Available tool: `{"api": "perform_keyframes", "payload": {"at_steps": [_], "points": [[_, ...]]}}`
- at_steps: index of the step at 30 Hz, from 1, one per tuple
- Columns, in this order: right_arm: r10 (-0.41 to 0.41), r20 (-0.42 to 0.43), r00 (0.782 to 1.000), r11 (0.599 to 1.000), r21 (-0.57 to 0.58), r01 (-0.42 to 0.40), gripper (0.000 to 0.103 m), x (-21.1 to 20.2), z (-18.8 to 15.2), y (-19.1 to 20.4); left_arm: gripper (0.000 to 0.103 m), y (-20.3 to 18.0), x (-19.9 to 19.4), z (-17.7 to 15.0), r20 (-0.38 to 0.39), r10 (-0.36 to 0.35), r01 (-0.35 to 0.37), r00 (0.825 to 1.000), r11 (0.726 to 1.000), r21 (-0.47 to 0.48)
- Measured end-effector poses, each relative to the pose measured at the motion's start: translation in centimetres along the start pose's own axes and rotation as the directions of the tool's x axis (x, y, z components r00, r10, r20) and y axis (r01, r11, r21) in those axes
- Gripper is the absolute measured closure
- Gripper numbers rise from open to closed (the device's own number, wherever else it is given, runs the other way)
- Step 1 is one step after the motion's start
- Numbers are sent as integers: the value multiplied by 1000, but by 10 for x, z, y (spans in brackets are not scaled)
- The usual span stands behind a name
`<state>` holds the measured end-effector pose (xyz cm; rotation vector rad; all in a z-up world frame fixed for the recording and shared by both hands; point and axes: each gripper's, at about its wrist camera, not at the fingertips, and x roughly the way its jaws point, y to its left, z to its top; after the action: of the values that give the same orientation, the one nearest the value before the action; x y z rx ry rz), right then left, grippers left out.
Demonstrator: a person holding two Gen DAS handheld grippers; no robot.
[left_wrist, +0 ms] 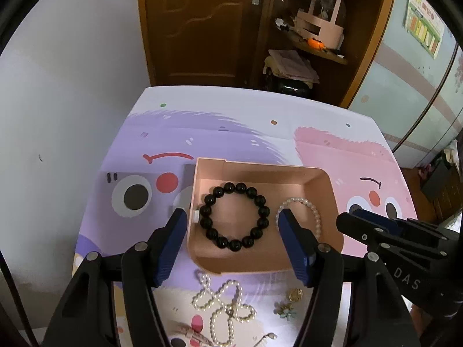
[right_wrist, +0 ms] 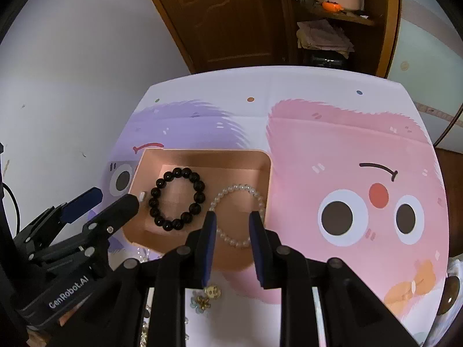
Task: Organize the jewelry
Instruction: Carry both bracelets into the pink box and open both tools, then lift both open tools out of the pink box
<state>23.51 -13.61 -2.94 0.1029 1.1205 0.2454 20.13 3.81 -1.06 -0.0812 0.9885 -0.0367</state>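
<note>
Both grippers are hanging empty over the near side of the tray [left_wrist: 324,179]: left gripper [left_wrist: 231,231] spread wide, straddling the black bracelet [left_wrist: 235,216]; right gripper [right_wrist: 233,225] spread over the pearl bracelet [right_wrist: 238,217]. I'm judging the task partly done: two bracelets are lying flat inside the tray, side by side, not touching. Still waiting loose on the mat [right_wrist: 332,133], just before the tray: a tangled pearl necklace [left_wrist: 222,306], a flower piece [left_wrist: 285,310] and a gold charm [left_wrist: 294,294]. Far and right parts of the mat are staying open, giving me room. Tray's near wall is sitting between me and the inside, so I'm lifting over it.
</note>
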Motion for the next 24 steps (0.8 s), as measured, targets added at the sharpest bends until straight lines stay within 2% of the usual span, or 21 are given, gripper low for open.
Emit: {"api": "perform_keyframes", "payload": {"at_steps": [12,15,24], "points": [[1,37,999,999,-43,1,80,-34,-31,15,39,0,-39,-28,12,4,-3,1000,999,-33],[-2,52,999,999,-46,4,80,-42,-41,17,30,-2,-44,-36,-23,10,-11,1000,1000,-22],[-38,107,994,996,-73,46,80,-70,-75,23,27,-18,-72,-66,15,8,-8,1000,1000,26]]}}
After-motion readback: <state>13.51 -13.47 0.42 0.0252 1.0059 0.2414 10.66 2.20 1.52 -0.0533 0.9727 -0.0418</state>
